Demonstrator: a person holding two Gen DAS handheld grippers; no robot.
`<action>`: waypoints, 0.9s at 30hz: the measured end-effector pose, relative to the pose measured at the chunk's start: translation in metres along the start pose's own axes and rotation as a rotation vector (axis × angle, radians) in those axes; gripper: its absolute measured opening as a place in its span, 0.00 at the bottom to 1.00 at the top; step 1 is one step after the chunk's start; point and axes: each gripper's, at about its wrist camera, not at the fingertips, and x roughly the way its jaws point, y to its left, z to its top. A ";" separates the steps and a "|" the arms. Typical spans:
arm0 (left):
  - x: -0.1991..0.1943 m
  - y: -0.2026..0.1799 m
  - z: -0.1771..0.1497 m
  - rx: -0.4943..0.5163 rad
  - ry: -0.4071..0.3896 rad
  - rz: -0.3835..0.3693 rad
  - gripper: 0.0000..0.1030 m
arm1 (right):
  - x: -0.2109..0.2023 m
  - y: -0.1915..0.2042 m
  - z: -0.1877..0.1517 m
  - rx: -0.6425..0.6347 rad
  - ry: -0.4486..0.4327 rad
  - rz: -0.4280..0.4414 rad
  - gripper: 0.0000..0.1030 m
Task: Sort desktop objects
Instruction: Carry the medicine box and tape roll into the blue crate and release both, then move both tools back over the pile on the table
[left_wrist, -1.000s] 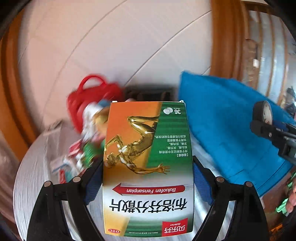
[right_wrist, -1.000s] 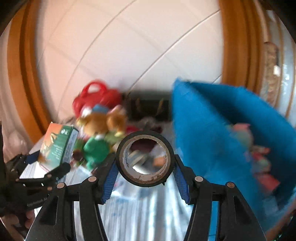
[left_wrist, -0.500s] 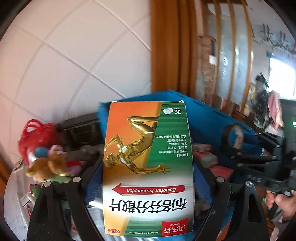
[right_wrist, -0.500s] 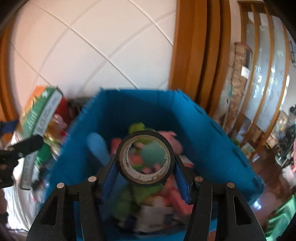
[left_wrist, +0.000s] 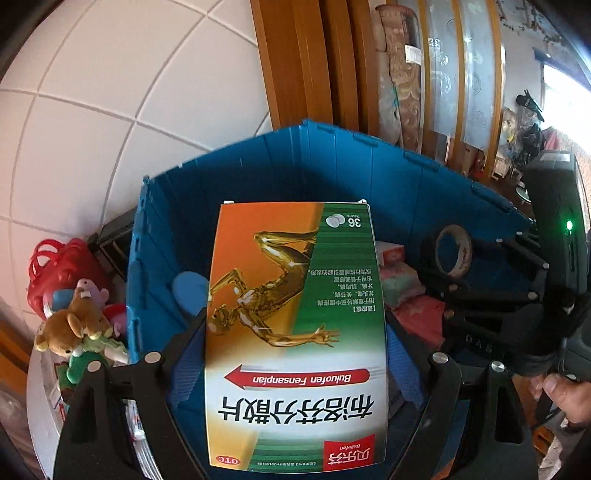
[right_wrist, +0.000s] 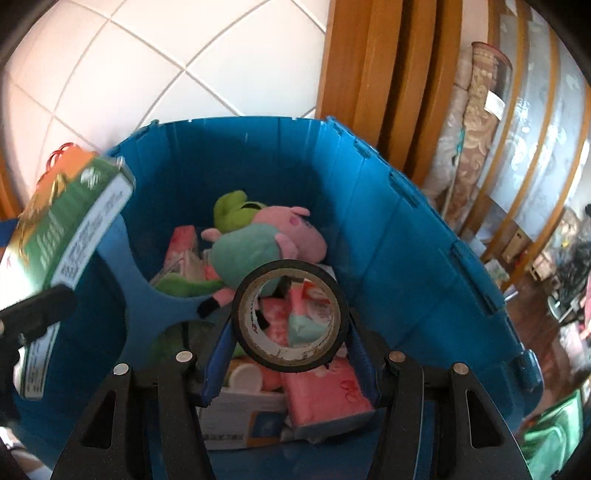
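Cardboard in my left claw: my left gripper (left_wrist: 295, 339) is spread wide and clamped on the flat orange-and-green cardboard medicine box (left_wrist: 295, 332), held over the near left part of the blue ribbed plastic crate (left_wrist: 332, 155)
Tape in my right claw: my right gripper (right_wrist: 290, 328) is about half closed, pads pinching the black roll of adhesive tape (right_wrist: 290, 317) by its flat sides, above the crate's middle
Risk, box: it is broad and light, gripped only low on its edges, so I judge it could swing or tip out sideways if I let go while tilted, and catch the crate's left wall
Risk, tape: a round, smooth ring will likely roll or bounce off the soft heap below
Risk, claws: both hang close together over one crate and could knock
Crate contents: pink-headed plush pig in a teal dress (right_wrist: 266, 240), soft pink printed packets (right_wrist: 325, 395)
Outside the crate: brown plush bear (left_wrist: 74, 325), red plastic basket (left_wrist: 59, 266)
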 end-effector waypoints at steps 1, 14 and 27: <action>0.002 -0.002 0.001 0.001 0.006 0.005 0.84 | 0.002 -0.005 0.002 0.006 -0.003 0.013 0.55; 0.004 0.006 -0.001 -0.040 0.012 0.052 0.89 | 0.004 -0.007 0.011 -0.031 -0.025 0.006 0.64; -0.012 0.019 -0.008 -0.080 -0.050 0.060 0.90 | -0.004 -0.006 0.015 -0.031 -0.073 -0.006 1.00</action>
